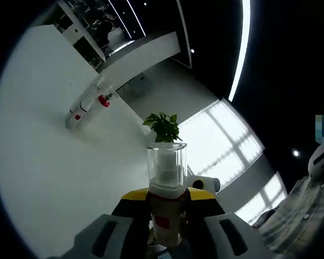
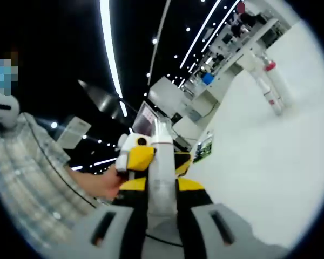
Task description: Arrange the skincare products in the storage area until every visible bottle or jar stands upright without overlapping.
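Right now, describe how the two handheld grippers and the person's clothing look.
The left gripper has light grey jaws with dark oval slots, black inner parts and yellow pads near the tips. The right gripper is built the same: grey slotted jaws, black and yellow pieces. The person wears a light checked shirt.

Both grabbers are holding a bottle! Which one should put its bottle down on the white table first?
Probably the left. The left gripper holds its clear-capped bottle above open white table. The right gripper, with its white bottle, sits off the table edge, nearer the person.
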